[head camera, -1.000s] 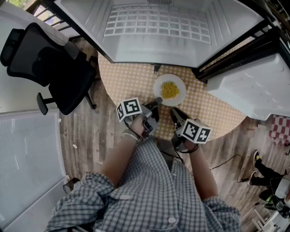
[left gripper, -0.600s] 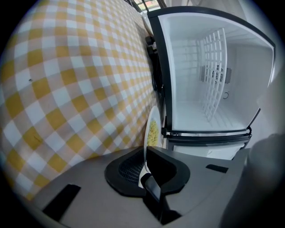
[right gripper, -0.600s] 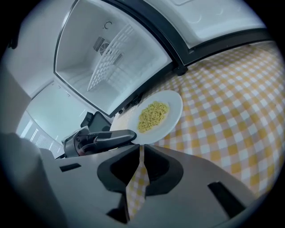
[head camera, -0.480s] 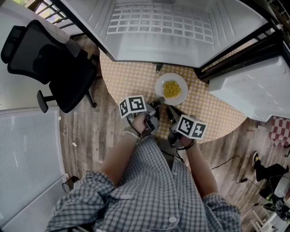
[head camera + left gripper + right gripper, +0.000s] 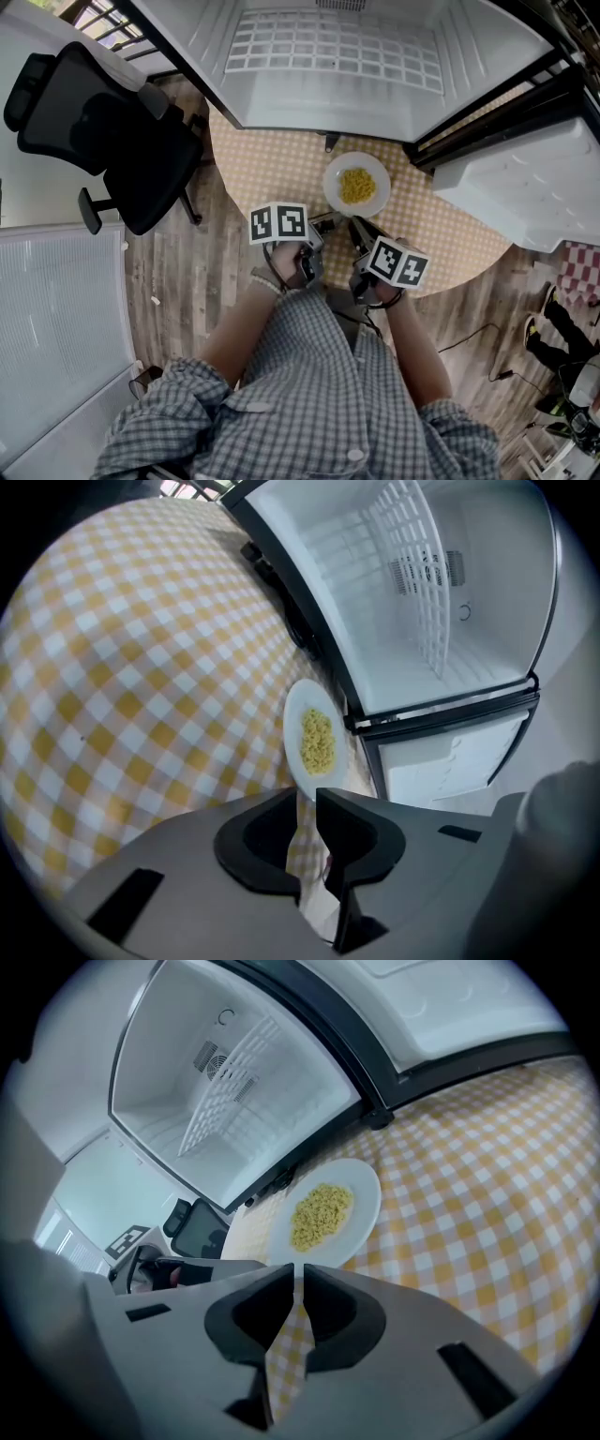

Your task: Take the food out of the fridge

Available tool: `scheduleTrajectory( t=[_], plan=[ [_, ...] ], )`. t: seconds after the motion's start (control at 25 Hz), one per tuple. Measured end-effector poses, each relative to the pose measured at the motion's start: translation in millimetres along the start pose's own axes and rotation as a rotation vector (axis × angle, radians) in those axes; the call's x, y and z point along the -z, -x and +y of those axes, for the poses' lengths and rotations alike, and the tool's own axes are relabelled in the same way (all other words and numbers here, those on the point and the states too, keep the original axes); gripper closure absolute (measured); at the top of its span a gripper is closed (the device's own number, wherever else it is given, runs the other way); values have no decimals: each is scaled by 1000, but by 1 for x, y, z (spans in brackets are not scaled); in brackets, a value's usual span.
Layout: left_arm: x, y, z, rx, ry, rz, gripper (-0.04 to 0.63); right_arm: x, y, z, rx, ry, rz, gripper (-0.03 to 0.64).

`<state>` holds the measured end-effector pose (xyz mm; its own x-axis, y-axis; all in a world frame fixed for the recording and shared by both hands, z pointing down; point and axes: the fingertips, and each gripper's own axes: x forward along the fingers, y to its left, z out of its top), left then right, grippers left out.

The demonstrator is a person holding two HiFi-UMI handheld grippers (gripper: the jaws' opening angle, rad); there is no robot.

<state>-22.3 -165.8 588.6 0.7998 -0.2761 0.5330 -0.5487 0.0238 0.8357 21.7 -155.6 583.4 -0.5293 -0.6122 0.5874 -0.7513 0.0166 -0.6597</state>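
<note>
The plate [image 5: 332,176] of yellow noodles [image 5: 355,186] sits on the desk [image 5: 255,157] just ahead of the left gripper [image 5: 325,218] and right gripper [image 5: 355,225]. Both have their jaws almost together and empty.

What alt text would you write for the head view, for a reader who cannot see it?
A white plate of yellow food sits on a round table with a yellow checked cloth, in front of an open fridge. The person's left gripper and right gripper hang just short of the plate, holding nothing.
</note>
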Motion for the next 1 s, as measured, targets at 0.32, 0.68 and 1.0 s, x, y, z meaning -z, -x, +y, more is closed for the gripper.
scheduleTrajectory(
  t=[0.32,0.68,1.0],
  plan=[
    [-12,29,-14,-92,-230,-66,589,-17,21,14,32,159,-51,605],
    [-41,61,-81,-126,-691,-204,591,-65,66,51,112,420,-202,607],
    [-54,85,-144,-95,-948,-306,591,-107,103,91,88,526,-370,607]
  ],
)
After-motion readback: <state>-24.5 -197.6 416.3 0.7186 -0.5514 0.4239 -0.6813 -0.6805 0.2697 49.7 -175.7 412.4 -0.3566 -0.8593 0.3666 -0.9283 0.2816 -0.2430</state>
